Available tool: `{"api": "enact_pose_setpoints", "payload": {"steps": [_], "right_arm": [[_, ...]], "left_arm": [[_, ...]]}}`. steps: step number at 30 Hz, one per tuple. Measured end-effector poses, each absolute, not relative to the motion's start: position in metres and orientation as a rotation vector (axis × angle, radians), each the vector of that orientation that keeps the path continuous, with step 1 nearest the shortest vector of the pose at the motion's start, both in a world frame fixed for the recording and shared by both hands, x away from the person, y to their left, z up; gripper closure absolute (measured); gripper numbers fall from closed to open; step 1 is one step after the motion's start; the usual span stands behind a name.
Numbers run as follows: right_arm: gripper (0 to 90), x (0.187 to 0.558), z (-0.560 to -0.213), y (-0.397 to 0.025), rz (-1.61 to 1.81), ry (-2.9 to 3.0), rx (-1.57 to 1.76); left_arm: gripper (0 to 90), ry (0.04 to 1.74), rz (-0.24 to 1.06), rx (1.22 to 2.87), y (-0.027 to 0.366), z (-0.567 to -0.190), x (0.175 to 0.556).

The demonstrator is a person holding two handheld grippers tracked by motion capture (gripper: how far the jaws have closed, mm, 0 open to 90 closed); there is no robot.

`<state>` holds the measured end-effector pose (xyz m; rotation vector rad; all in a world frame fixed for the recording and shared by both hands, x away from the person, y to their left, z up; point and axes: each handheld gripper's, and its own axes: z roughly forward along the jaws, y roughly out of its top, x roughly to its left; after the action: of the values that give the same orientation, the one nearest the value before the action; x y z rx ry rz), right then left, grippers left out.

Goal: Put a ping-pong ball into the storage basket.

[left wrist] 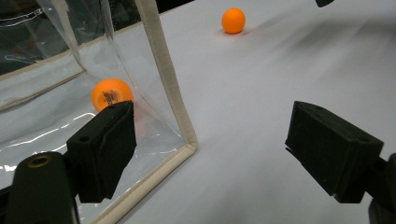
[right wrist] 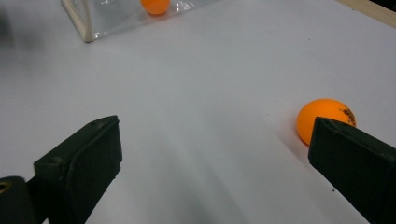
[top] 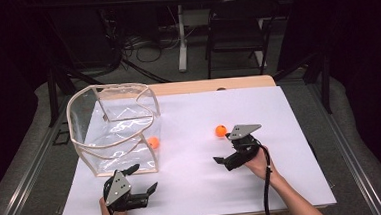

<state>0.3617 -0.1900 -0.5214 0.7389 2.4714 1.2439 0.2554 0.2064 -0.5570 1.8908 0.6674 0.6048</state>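
Closest to the person, the left gripper (top: 142, 178) sits low over the white table (top: 283, 182), jaws spread wide with nothing between them. In the left gripper view, one of its jaws stands right in front of the clear bag (left wrist: 163, 74), at the cloth-edged corner.

A little farther in and to the right, the right gripper (top: 226, 150) is also spread wide and empty. In the right gripper view, an orange ball (right wrist: 322, 116) lies on the table just beyond one jaw's tip, partly hidden by it; I cannot tell whether they touch. From the high view this ball (top: 221, 130) sits out in the open, near that gripper's grey plate.

Farther left, the clear bag (top: 114, 127) stands upright with its top open. A second orange ball (top: 153, 142) lies inside it, at the bottom near the right-hand corner.

Beyond the table, a dark chair (top: 236, 32) stands on the floor.
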Motion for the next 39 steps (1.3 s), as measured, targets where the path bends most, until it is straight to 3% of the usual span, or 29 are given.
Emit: {"api": "enact_pose_setpoints", "payload": {"steps": [39], "right_arm": [[2.5,0.384,-0.525,-0.207,1.161,2.445,0.79]], "left_arm": [[15.9,0.658,0.604,1.915,0.204,-0.558,0.256]]}}
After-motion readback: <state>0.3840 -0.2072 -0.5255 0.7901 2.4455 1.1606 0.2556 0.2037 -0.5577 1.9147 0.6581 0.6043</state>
